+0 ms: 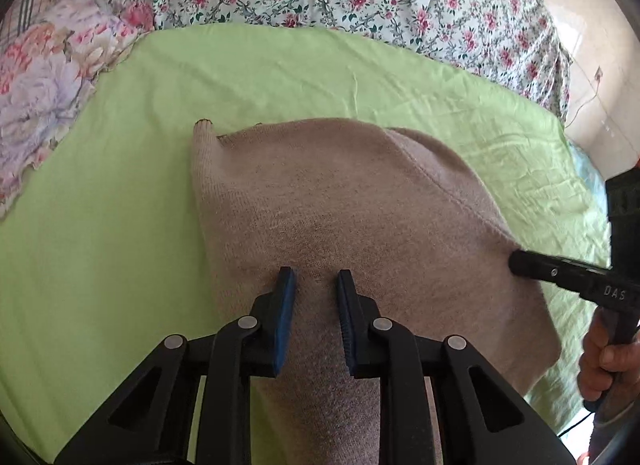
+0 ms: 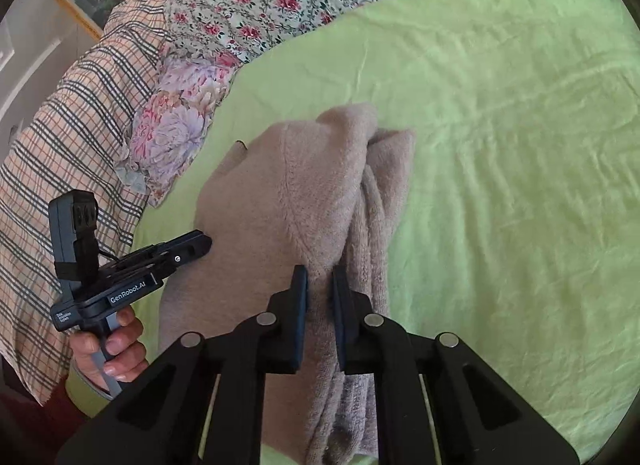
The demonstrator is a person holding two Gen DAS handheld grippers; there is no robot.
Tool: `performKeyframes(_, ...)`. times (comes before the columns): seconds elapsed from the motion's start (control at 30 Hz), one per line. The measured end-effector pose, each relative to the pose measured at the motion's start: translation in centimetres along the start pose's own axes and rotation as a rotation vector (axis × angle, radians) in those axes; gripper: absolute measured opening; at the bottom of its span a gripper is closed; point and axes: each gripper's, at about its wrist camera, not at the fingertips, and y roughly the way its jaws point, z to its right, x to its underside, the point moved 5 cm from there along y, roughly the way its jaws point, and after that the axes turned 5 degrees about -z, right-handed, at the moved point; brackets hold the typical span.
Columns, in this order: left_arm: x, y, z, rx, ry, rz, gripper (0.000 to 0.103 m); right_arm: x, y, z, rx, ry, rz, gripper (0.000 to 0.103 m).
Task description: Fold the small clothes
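The beige knit garment (image 1: pixel 328 201) lay on the green sheet (image 1: pixel 120 225), partly folded, its far side bunched into ridges. The left gripper (image 1: pixel 316 277) had its jaws nearly together around a fold of the knit, though whether the pads truly bit I could not tell. The right gripper (image 2: pixel 320 273) was clamped on a raised pinch near a seam. The thin pinch could slip free if either hand pulled sideways – the soft knit stretches – and the bunched layers could drag and undo the fold. The garment's near edge was hidden beneath both grippers, and its shape – sleeves, collar – was hard to make out.
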Motion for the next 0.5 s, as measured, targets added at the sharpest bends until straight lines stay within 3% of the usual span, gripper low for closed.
performKeyframes(0.1, 0.3, 0.9, 1.1, -0.048, 0.047, 0.006, 0.021, 0.6, 2.0, 1.6, 0.077, -0.003, -0.033, 0.012)
performKeyframes(0.2, 0.3, 1.1, 1.9, -0.077, 0.075, 0.014, 0.021, 0.8, 2.3, 2.6, 0.04, 0.059, -0.017, 0.011)
performKeyframes(0.33, 0.4, -0.6, 0.8, 0.007, 0.035, 0.013, 0.022, 0.9, 1.4, 1.8, 0.033, 0.044, -0.012, 0.013)
performKeyframes(0.5, 3.0, -4.2, 0.3, 0.022, 0.033, 0.036, 0.023, 2.2, -0.8, 1.2, 0.011, 0.053, 0.004, 0.018)
